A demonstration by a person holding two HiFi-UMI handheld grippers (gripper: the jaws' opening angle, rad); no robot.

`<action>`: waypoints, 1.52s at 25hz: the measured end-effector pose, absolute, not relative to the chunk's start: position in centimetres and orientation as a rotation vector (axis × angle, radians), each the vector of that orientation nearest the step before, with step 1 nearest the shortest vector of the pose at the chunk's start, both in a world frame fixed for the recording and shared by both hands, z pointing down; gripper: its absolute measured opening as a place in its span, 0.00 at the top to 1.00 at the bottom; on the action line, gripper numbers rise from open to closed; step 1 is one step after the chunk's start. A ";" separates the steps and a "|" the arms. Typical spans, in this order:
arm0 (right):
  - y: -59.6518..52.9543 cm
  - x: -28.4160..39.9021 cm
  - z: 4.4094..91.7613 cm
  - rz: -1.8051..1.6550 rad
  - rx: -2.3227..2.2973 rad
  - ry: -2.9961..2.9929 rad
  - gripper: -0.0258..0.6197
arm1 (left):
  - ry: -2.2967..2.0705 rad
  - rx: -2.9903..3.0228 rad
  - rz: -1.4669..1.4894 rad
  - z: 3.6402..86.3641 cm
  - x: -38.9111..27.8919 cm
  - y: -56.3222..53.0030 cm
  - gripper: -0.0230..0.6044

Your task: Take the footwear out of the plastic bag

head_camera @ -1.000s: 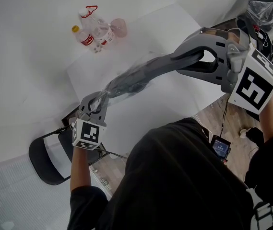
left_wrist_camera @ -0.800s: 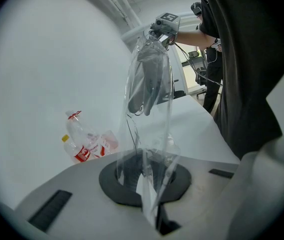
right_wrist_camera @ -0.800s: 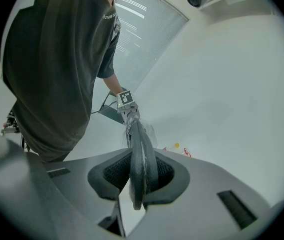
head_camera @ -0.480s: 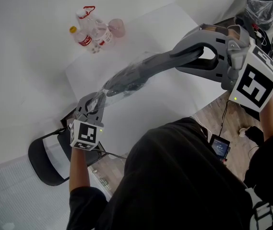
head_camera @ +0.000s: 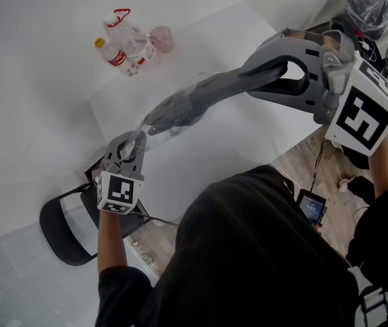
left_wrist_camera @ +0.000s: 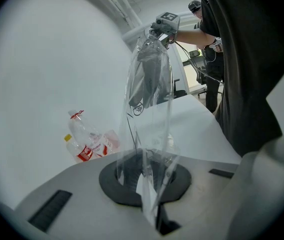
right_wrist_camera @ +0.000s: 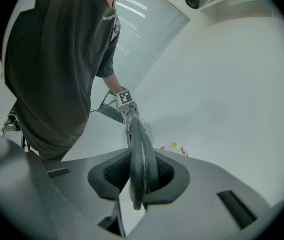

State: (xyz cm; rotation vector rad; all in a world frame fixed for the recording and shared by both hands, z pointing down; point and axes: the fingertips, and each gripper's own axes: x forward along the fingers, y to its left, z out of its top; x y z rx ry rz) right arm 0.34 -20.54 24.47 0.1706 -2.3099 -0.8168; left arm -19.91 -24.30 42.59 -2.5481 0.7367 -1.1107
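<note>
Item one: clear plastic bag (left_wrist_camera: 149, 129), lower end clamped flat in left gripper (left_wrist_camera: 149, 194).
Item two: dark grey flat footwear (head_camera: 204, 95), inside the bag, airborne over white table (head_camera: 248, 142), one end pinched by right gripper (right_wrist_camera: 139, 176).
Handling: draw grippers apart along the bag's length.

Dark footwear (right_wrist_camera: 142, 151) in right tool (right_wrist_camera: 140, 178)

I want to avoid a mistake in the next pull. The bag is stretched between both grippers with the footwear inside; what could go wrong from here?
1. The left gripper pinches only a thin edge of the plastic bag; the film could slip out or tear.
2. The footwear, clamped by the right gripper, appears mostly inside the bag, so the film may cling and follow it.
</note>
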 end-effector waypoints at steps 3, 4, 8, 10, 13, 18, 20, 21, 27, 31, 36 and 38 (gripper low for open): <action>-20.6 0.4 24.5 -0.821 0.170 -2.309 0.84 | 0.738 -2.544 -1.111 42.6 -20.0 -24.3 0.92; -20.6 0.4 24.4 -0.822 0.169 -2.308 0.84 | 0.738 -2.544 -1.111 42.6 -20.0 -24.3 0.92; -20.5 0.3 24.3 -0.822 0.169 -2.304 0.84 | 0.743 -2.543 -1.110 42.7 -20.3 -24.3 0.92; -20.5 0.3 24.3 -0.824 0.170 -2.304 0.84 | 0.745 -2.542 -1.110 42.7 -20.3 -24.3 0.92; -20.5 0.3 24.3 -0.827 0.169 -2.301 0.84 | 0.747 -2.539 -1.108 42.8 -20.4 -24.3 0.92; -20.5 0.3 24.3 -0.830 0.172 -2.296 0.84 | 0.752 -2.540 -1.106 42.9 -20.6 -24.4 0.92; -20.5 0.3 24.3 -0.832 0.172 -2.297 0.84 | 0.753 -2.538 -1.108 42.9 -20.6 -24.4 0.92; -20.5 0.3 24.3 -0.834 0.171 -2.297 0.84 | 0.753 -2.537 -1.109 42.9 -20.6 -24.4 0.92; -20.6 0.3 24.3 -0.837 0.172 -2.292 0.84 | 0.752 -2.532 -1.115 43.0 -20.7 -24.3 0.92; -20.5 0.4 24.3 -0.837 0.168 -2.291 0.84 | 0.755 -2.531 -1.111 42.9 -20.8 -24.3 0.92; -20.6 0.4 24.3 -0.839 0.168 -2.291 0.84 | 0.755 -2.531 -1.113 43.0 -20.9 -24.4 0.92; -20.6 0.4 24.3 -0.836 0.166 -2.288 0.84 | 0.755 -2.532 -1.115 43.1 -20.9 -24.4 0.92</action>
